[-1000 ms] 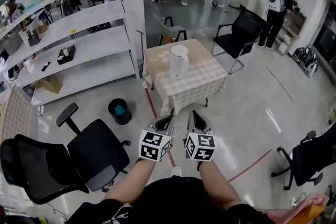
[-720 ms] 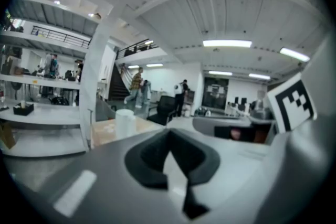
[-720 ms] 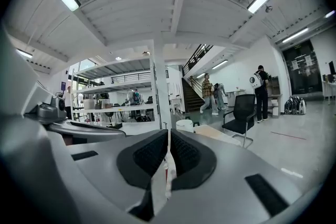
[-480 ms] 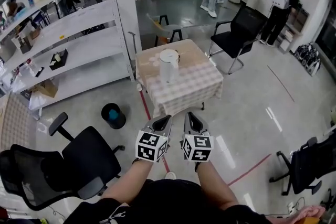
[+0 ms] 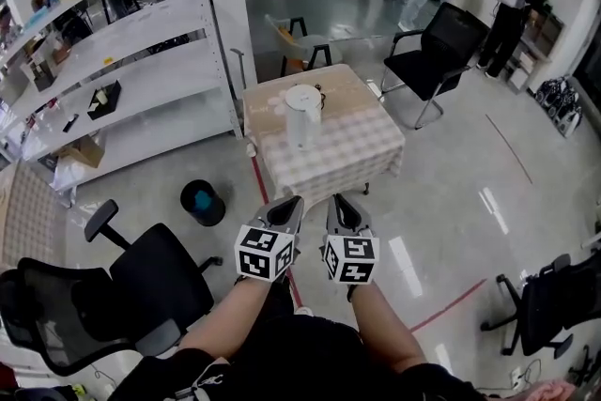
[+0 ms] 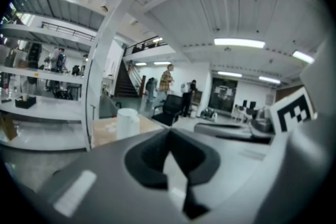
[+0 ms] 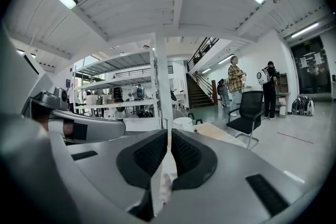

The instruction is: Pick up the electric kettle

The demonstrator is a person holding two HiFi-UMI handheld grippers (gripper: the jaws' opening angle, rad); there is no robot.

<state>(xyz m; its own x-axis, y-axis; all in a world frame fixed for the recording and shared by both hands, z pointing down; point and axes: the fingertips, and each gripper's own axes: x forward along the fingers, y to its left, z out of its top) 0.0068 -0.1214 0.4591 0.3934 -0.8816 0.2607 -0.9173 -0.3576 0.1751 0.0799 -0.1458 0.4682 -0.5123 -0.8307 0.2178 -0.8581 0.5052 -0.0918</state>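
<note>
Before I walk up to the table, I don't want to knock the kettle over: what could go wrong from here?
Both the left gripper and the right gripper are shut and empty; arriving like that, they might push the kettle over. The kettle stands tall on a draped tablecloth, which may slip. The office chair crowds your left.

The left tool and right tool are closed.
</note>
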